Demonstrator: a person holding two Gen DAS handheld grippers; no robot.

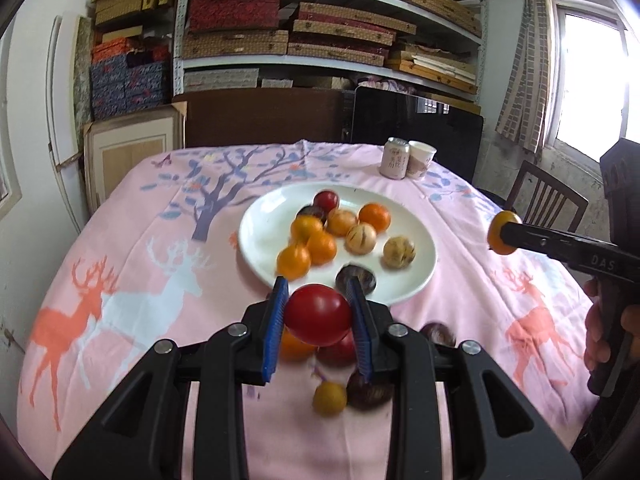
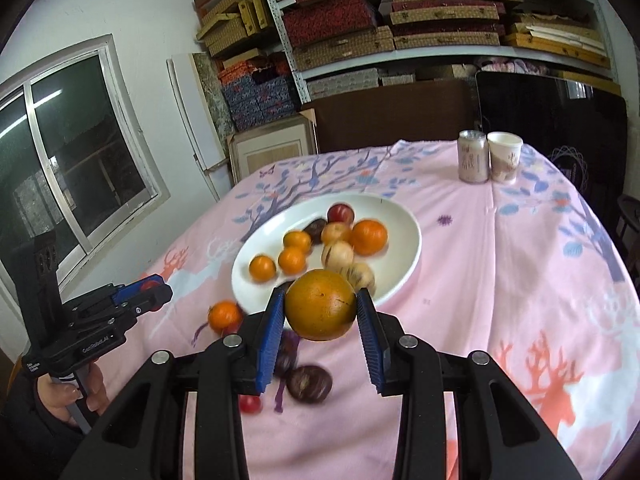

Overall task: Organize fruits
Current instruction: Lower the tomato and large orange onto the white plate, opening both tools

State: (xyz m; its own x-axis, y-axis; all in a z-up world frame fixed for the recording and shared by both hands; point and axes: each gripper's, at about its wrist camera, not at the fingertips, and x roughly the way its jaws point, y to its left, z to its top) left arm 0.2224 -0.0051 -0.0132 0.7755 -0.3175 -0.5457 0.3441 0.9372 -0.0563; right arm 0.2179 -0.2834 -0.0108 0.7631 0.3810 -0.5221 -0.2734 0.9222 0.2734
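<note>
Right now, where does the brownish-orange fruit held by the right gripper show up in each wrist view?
Left wrist: brownish-orange fruit at the far right edge, pinched at the tip of the right gripper.
Right wrist: low centre, between the blue pads.
Shared landmark: the white plate beyond it.

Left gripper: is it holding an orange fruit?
No, the left gripper is shut on a red fruit, clamped between its blue pads.

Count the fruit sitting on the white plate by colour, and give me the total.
Orange fruit: 4
Pale tan or striped fruit: 3
Dark purple fruit: 2
Red fruit: 1
Total on the plate: 10
</note>
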